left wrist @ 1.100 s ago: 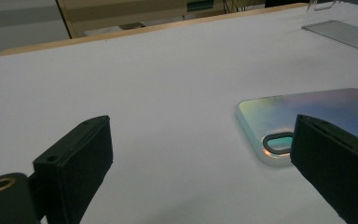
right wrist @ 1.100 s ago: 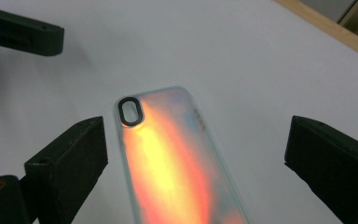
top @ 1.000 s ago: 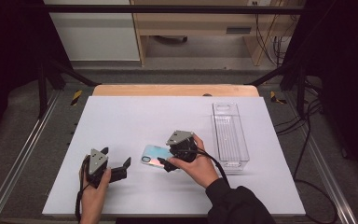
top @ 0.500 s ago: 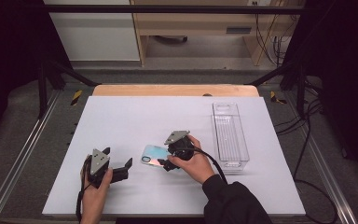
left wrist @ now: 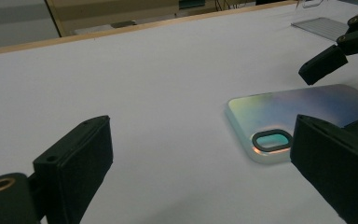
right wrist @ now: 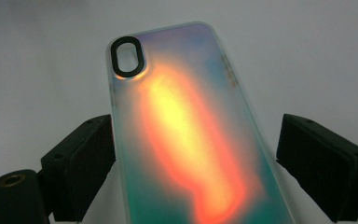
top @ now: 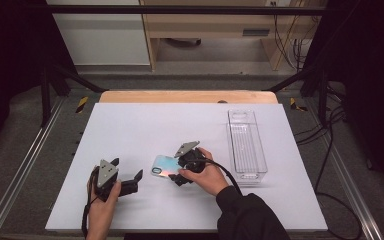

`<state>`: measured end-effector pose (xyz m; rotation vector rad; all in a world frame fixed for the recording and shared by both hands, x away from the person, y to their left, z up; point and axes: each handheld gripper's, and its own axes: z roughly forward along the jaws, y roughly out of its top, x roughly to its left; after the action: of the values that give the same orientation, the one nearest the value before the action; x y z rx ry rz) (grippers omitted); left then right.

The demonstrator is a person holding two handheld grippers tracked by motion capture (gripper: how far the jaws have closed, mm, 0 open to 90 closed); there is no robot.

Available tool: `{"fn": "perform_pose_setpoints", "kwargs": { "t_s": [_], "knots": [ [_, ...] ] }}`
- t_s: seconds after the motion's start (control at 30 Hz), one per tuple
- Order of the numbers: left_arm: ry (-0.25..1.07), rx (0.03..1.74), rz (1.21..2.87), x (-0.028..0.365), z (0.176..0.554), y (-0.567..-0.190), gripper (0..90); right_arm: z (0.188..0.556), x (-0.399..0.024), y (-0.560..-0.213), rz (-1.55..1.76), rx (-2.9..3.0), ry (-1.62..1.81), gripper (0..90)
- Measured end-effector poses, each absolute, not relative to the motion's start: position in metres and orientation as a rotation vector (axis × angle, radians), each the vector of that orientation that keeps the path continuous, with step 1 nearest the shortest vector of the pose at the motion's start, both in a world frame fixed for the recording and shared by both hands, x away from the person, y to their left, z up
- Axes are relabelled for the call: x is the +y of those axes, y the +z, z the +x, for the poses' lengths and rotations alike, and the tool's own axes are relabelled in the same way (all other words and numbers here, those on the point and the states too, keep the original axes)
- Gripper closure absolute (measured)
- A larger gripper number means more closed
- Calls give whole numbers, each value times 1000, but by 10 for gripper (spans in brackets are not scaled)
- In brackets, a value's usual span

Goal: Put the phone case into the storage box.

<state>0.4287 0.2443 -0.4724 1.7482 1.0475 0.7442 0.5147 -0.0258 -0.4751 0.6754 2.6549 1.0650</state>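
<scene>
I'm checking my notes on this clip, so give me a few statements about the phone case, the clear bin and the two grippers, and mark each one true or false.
1. The phone case lies flat on the white table. True.
2. The phone case sits inside the clear bin. False: it lies on the table, left of the bin.
3. The right gripper has its fingers spread on either side of the case. True.
4. The left gripper is shut on the case. False: it is open, apart from it.
5. The case's camera cutout is at the end nearer the left gripper. True.
</scene>
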Motion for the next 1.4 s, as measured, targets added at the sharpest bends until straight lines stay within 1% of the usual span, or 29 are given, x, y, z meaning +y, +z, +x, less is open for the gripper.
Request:
{"fn": "perform_pose_setpoints", "kwargs": {
  "t_s": [0.87,1.4],
  "knots": [
    [739,1032,1763,242,428,-472,54,516,-31,-476,661,2738,947,127],
    [734,1029,1772,241,428,-473,54,516,-31,-478,667,2759,917,116]
  ]
}}
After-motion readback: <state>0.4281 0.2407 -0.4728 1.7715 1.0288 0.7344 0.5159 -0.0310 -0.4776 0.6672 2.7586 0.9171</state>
